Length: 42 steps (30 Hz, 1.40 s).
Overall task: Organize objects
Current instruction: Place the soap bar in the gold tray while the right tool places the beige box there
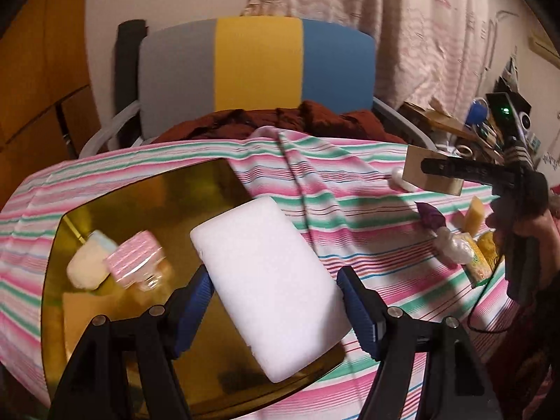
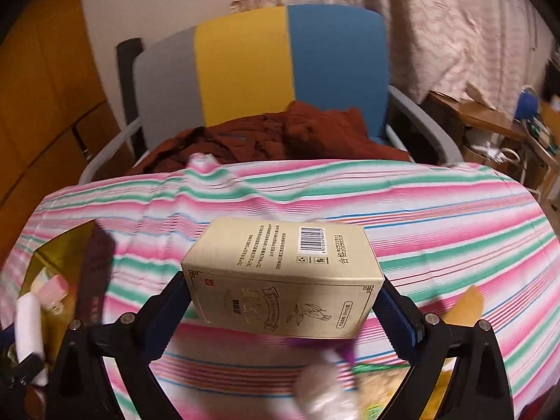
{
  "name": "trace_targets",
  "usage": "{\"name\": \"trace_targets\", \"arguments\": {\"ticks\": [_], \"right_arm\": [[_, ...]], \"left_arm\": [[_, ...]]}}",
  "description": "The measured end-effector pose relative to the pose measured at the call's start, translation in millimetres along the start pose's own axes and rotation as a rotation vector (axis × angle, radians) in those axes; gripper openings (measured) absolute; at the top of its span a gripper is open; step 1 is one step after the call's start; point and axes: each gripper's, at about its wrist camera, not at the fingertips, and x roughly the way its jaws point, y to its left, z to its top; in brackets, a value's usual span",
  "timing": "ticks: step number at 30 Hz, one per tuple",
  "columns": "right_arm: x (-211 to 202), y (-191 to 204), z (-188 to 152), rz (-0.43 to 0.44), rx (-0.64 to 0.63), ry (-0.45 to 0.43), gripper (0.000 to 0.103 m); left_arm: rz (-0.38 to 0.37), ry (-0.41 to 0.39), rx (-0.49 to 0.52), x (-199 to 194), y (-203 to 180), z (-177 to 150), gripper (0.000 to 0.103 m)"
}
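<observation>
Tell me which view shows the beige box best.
The right wrist view: the beige box fills the centre, clamped in the right gripper, barcode and print visible. The left wrist view shows it small and far off, at the right.

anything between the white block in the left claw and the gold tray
Nothing visible. The left claw holds the white block over the gold tray; the small items in it sit off to the left.

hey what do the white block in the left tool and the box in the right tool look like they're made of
White block: probably foam or a melamine sponge; matte, finely grainy surface, rounded corners.
Box: printed cardboard with a faint beige-gold sheen; crisp folded edges, barcode and printed text on its faces.
</observation>
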Motion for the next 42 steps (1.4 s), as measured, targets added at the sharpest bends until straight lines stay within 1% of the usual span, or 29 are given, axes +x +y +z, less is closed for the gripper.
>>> {"name": "trace_targets", "arguments": {"ticks": [4, 8, 14, 17, 20, 22, 25, 26, 29, 31, 34, 35, 36, 38, 40, 42], "right_arm": [[-13.9, 38.9, -0.5, 0.083, -0.023, -0.014, 0.099], [-26.9, 83.4, -2.1, 0.194, -0.051, -0.017, 0.099], [-33.4, 154.7, -8.0, 0.315, -0.128, 0.014, 0.099], [-31.1, 186.0, -9.9, 0.363, -0.153, 0.034, 0.099], [-20.3, 218.9, -8.6, 0.376, -0.176, 0.07, 0.099], [-12.2, 235.1, -3.4, 0.384, -0.174, 0.078, 0.099], [6.0, 261.4, 10.4, 0.404, -0.142, 0.094, 0.101], [11.8, 266.4, 15.9, 0.413, -0.132, 0.095, 0.103], [17.7, 275.0, 22.7, 0.416, -0.097, 0.098, 0.103], [19.4, 273.7, 22.8, 0.412, -0.074, 0.101, 0.103], [18.4, 266.3, 14.1, 0.41, -0.069, 0.114, 0.103], [18.2, 262.7, 8.7, 0.406, -0.068, 0.124, 0.103], [18.0, 259.0, 4.0, 0.407, -0.065, 0.131, 0.103], [15.6, 251.4, -5.0, 0.403, -0.058, 0.138, 0.103], [10.5, 244.8, -12.1, 0.394, -0.058, 0.13, 0.103], [3.3, 238.2, -18.2, 0.387, -0.058, 0.117, 0.103]], "left_arm": [[0.01, -0.007, -0.055, -10.5, 26.2, -6.9, 0.073], [0.034, -0.022, -0.126, -24.7, 58.8, -13.5, 0.074], [0.106, -0.052, -0.231, -40.7, 112.9, -20.7, 0.074], [0.14, -0.057, -0.276, -43.3, 137.1, -25.2, 0.074], [0.153, -0.057, -0.296, -43.9, 150.5, -26.6, 0.074], [0.146, -0.052, -0.291, -39.5, 156.0, -23.9, 0.076], [0.162, -0.05, -0.284, -31.3, 160.0, -16.7, 0.08], [0.159, -0.047, -0.282, -28.0, 161.4, -14.3, 0.081], [0.157, -0.043, -0.291, -23.7, 166.5, -10.2, 0.083], [0.162, -0.046, -0.293, -23.9, 168.0, -12.5, 0.085], [0.169, -0.045, -0.307, -25.4, 172.0, -18.8, 0.087], [0.17, -0.044, -0.305, -25.3, 171.7, -19.2, 0.09], [0.168, -0.039, -0.294, -23.1, 170.9, -20.9, 0.095], [0.166, -0.015, -0.284, -18.6, 168.0, -22.2, 0.103], [0.14, 0.003, -0.296, -15.2, 166.7, -20.1, 0.103], [0.141, -0.028, -0.302, -20.9, 163.6, -16.2, 0.103]]}}
